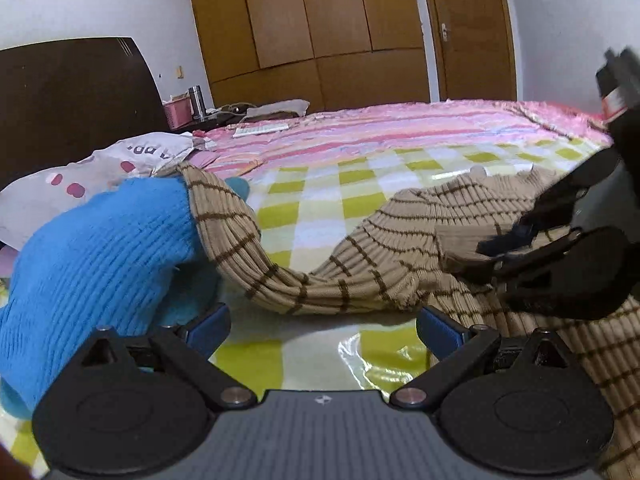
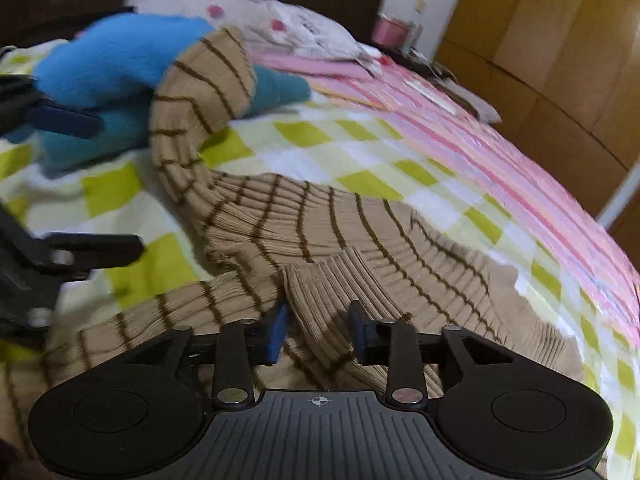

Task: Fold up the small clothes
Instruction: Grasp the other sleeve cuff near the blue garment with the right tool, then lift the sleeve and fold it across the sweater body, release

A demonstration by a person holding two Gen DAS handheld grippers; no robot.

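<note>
Left wrist view
Left gripper (image 1: 322, 326): jaws are seen spread wide, nothing between the blue pads; only the checked blanket (image 1: 312, 216) lies below them.
Tan striped sweater (image 1: 392, 256): spread on the blanket from 12 to 3 o'clock of the gripper, one sleeve draped up onto the blue knit garment (image 1: 100, 248).
Blue knit garment: heaped at 10 o'clock, touching the left finger.
Right gripper (image 1: 496, 246): seen at 3 o'clock, its tips closed on sweater fabric.
Background: a dotted pillow (image 1: 80, 176) at 10 o'clock, a pink striped cover (image 1: 380, 128) and a wooden wardrobe (image 1: 320, 32) at 12 o'clock.

Right wrist view
Right gripper (image 2: 320, 330): a ribbed fold of the tan striped sweater (image 2: 320, 232) is clamped between the blue pads.
Sweater position: stretched from 6 o'clock up toward 11 o'clock, the sleeve end resting on the blue knit garment (image 2: 112, 56).
Left gripper (image 2: 92, 184): seen at 9 o'clock, fingers held apart, blurred.
Blanket (image 2: 360, 148): checked, under the sweater.
</note>
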